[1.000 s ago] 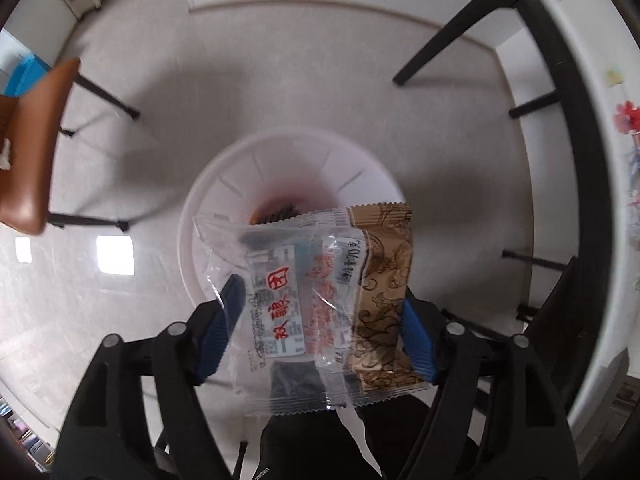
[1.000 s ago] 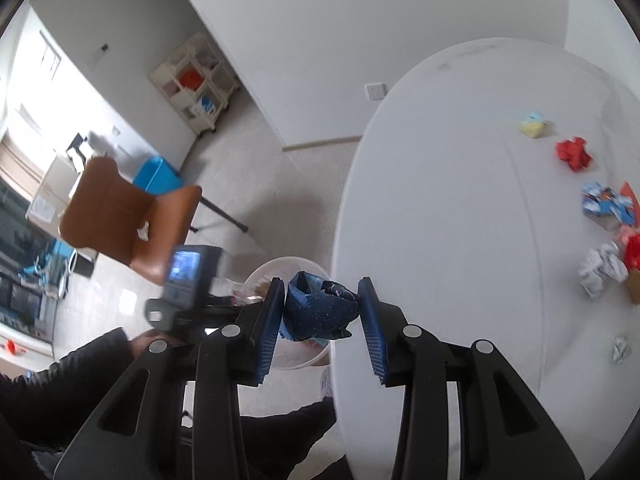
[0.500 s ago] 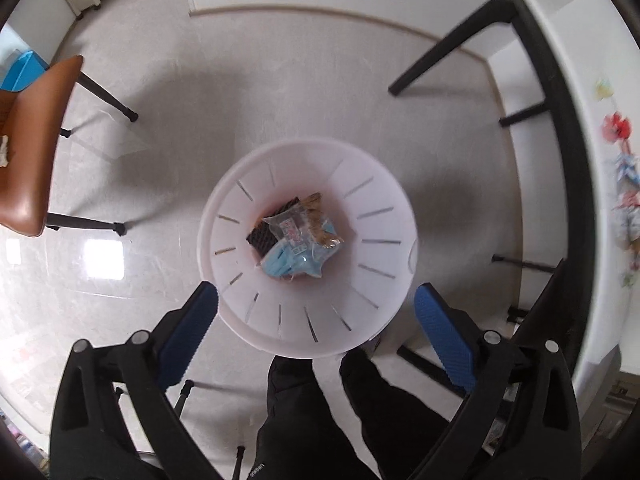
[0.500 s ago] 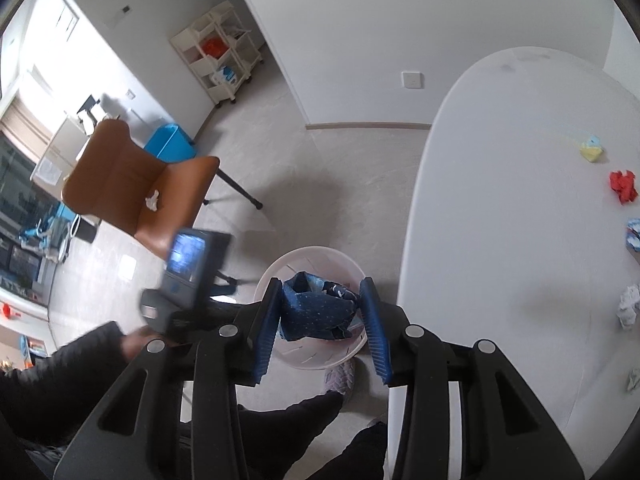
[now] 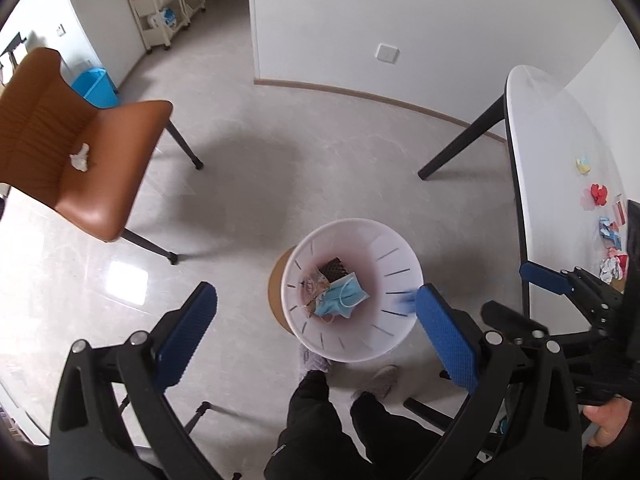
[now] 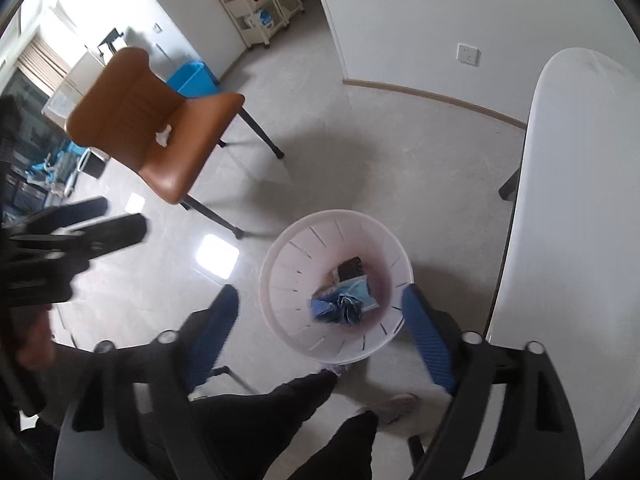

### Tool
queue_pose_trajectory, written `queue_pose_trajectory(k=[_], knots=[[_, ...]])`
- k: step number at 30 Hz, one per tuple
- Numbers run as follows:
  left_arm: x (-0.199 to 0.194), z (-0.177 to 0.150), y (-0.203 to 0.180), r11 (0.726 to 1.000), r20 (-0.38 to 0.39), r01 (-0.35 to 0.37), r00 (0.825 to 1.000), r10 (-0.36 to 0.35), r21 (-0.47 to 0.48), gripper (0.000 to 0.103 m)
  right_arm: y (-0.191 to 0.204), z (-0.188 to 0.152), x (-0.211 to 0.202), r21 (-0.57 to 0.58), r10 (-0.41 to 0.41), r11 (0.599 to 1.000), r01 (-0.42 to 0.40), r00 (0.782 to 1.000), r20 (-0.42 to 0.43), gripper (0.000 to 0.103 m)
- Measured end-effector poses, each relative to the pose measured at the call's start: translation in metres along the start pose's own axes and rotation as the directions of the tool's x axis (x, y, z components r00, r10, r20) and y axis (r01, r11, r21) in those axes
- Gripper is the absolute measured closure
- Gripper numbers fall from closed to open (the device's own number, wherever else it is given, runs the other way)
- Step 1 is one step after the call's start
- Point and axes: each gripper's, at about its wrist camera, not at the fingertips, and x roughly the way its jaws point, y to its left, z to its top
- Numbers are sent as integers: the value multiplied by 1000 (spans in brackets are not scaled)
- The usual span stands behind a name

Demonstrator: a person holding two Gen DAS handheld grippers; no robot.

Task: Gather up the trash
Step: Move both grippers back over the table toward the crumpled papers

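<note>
A white slotted bin (image 5: 396, 248) (image 6: 280, 248) stands on the floor below both grippers. In it lie a light blue face mask (image 5: 340, 300) and snack wrappers (image 5: 320, 280). My left gripper (image 5: 316, 300) hangs high above the bin, open and empty. My right gripper (image 6: 320, 300) is over the bin with its jaws opening and nothing between the pads. A dark blue crumpled wrapper (image 6: 348, 308) is loose beneath it, inside the bin's outline; whether it has landed I cannot tell. In the right wrist view my left gripper (image 6: 112, 216) shows blurred at the left.
A white oval table (image 5: 560, 160) (image 6: 580, 200) is at the right with several scraps, among them a red crumple (image 5: 599, 193) and a yellow one (image 5: 583, 165). A brown chair (image 5: 100, 184) bearing a white tissue (image 5: 80, 158) stands left. The person's legs (image 5: 320, 420) are beside the bin.
My left gripper opened, its clear snack packets dropped into the bin, and it rose. My right gripper swung from the table edge over the bin and let go of the blue wrapper.
</note>
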Motion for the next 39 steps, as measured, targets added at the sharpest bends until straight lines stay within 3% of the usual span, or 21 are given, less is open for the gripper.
queue_pose_trajectory(k=[4,8,12,17,29,33,39], knots=[[-19,3,-11,1000,29,1,1000,-1,10,8,-10,0,-26,56,7,998,-10,998,56,9],[-43,7,-40,999,66,9,998,-12,50,8,-28,-3,-78,150,-36,989,12,986,161,5],[-70,11,-79,994,115,32,992,-44,107,8,-54,-22,-146,231,-134,970,69,951,279,3],[-92,10,-128,982,162,67,982,-96,176,8,-87,-58,-202,333,-248,934,130,907,340,3],[-105,-9,-225,933,146,121,973,-179,339,8,-140,-134,-249,516,-398,839,174,843,362,3],[-100,-15,-251,911,106,154,972,-209,383,8,-161,-167,-265,583,-468,786,205,813,346,3],[-85,-28,-308,853,42,204,966,-255,480,8,-208,-221,-268,698,-530,680,226,810,253,3]])
